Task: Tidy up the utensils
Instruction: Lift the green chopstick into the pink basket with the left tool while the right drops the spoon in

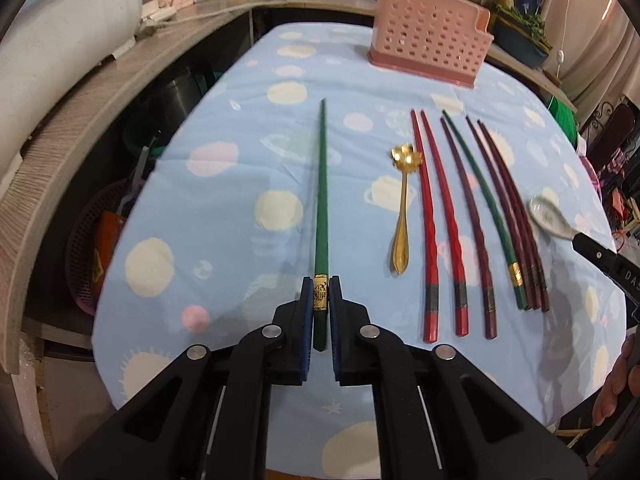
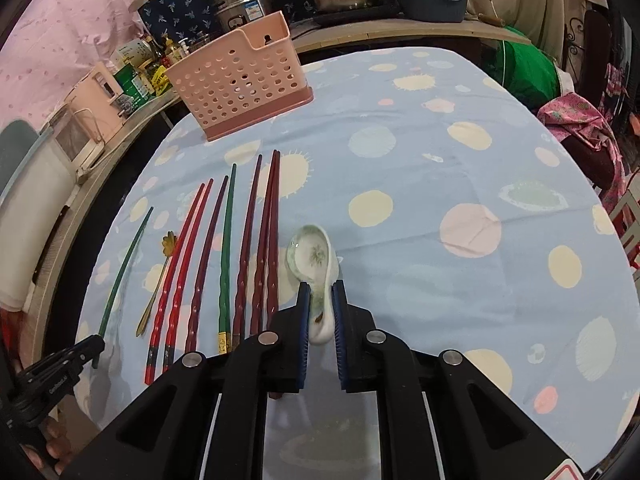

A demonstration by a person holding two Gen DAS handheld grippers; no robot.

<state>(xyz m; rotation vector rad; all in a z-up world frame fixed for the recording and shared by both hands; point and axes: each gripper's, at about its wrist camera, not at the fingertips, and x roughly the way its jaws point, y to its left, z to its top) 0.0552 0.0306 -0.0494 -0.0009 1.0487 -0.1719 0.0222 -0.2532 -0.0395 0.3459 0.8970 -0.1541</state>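
utensils lie in a row on the counter, which is covered by a blue spotted cloth, and two of them are already gripped; the left gripper has its jaws clamped on the gold band near the thick end of a lone green chopstick, whose long axis runs straight ahead from the jaws toward the far edge; the right gripper has its jaws pressed together on the handle of a white ceramic spoon, bowl pointing away and slightly left; the relation that counts is where the pink perforated holder stands: it is upright at the far end of the counter, ahead of both tools, well apart from them, ahead and to the right for the left hand, ahead and to the left for the right; neither hand looks clearly nearer; i judge each piece must be lifted, carried forward and tipped upright to drop in from above, the long chopstick needing the bigger swing; between the two grips lie a gold spoon and the remaining chopsticks, red, maroon and one green, roughly parallel; the right wrist view alone shows the holder's open top and hollow inside; the left wrist view alone shows the clamp on the gold band.
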